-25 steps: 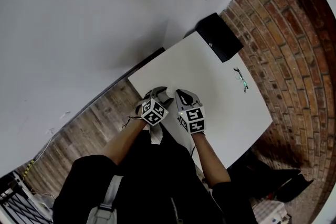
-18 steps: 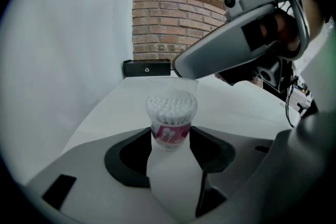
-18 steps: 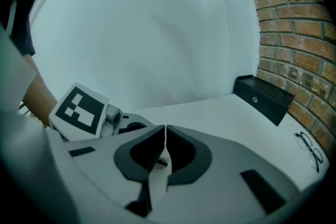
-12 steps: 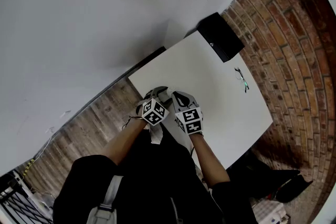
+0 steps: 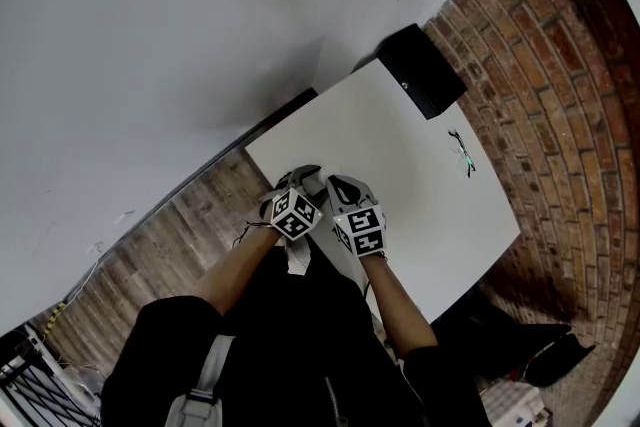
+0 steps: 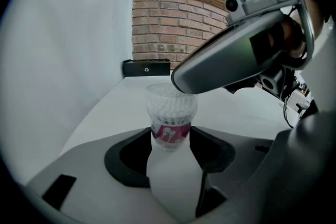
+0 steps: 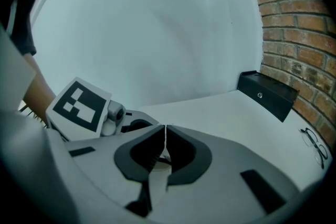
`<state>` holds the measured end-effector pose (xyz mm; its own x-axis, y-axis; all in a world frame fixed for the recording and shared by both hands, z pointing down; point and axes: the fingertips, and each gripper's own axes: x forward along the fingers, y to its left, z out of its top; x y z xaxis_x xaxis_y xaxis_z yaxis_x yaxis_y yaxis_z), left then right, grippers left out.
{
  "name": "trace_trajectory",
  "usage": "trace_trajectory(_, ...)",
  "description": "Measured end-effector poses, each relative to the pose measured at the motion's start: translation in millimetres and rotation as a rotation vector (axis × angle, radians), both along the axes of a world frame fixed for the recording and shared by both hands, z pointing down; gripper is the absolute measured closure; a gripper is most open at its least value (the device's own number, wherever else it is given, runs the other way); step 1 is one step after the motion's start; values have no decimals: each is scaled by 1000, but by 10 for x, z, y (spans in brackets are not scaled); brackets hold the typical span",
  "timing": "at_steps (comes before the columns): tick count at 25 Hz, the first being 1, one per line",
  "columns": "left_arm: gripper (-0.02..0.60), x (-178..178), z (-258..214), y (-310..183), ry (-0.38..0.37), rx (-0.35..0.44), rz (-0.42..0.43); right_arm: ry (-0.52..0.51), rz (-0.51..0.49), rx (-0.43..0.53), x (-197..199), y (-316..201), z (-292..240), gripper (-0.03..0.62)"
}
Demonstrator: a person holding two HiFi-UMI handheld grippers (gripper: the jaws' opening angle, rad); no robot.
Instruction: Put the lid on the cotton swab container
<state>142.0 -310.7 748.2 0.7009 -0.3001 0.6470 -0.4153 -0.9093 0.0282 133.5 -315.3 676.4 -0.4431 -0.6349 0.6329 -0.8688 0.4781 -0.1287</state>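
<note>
Left gripper [image 6: 170, 136] clamps cotton swab container [image 6: 171, 107]; right gripper [image 7: 165, 131] pinched shut, seemingly on thin lid [image 7: 160, 155]. Risk: misaligned press tilts lid, jams rim.

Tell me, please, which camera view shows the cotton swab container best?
The left gripper view: the cotton swab container stands between the left hand-held gripper's jaws, its swabs and pink label plain. In the head view that one and the right hand-held gripper hide it; the right gripper view misses it.
</note>
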Motion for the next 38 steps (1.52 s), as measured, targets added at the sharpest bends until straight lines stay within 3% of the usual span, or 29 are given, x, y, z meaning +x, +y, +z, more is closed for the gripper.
trace_trajectory(18, 341, -22, 6, 41, -16, -5, 22, -2, 29, -40, 11, -16, 9, 571)
trace_trajectory(24, 341, -53, -19, 25, -13, 1, 22, -24, 88, 59, 184, -83, -239, 571)
trace_trajectory(38, 353, -20, -18, 9, -24, 14, 9, 3, -26, -14, -60, 11, -16, 571)
